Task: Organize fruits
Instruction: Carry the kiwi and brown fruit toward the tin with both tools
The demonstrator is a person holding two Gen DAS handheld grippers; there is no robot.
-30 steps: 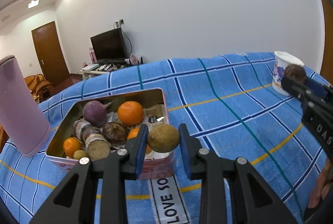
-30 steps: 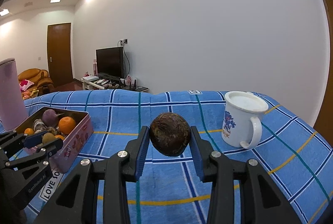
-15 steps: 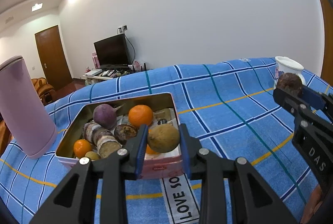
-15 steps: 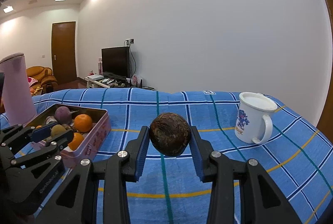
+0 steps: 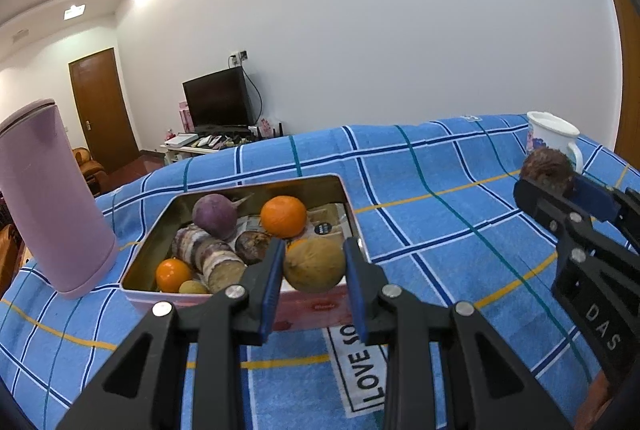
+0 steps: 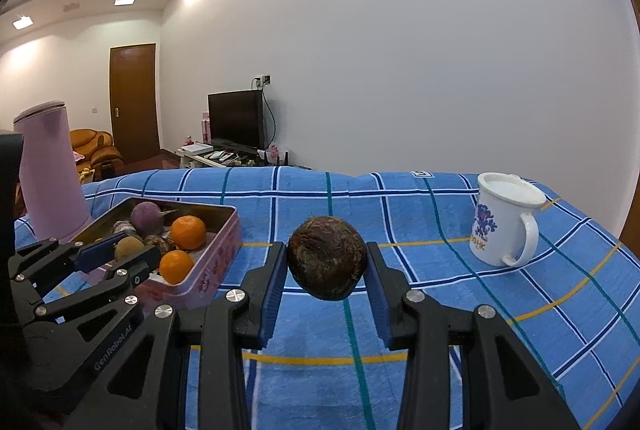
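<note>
A pink metal tin [image 5: 340, 190] on the blue checked cloth holds oranges [image 5: 283, 216], a purple root [image 5: 214, 216] and several other fruits; the tin also shows at the left of the right wrist view [image 6: 224, 234]. My left gripper [image 5: 314, 264] is shut on a tan round fruit [image 5: 315, 264], held above the tin's near right corner. My right gripper [image 6: 326, 264] is shut on a dark brown rough fruit [image 6: 326, 262], held above the cloth to the right of the tin. It also shows in the left wrist view [image 5: 548, 178].
A tall pink cylinder container [image 5: 48, 198] stands left of the tin. A white mug [image 6: 506, 218] stands at the right on the cloth. A "LOVE" label strip [image 5: 360, 370] lies in front of the tin. A TV and a door are in the background.
Both grippers have pulled back and risen slightly, each still holding its fruit. The tin now sits a bit farther ahead and the right gripper has swung toward the tin.
</note>
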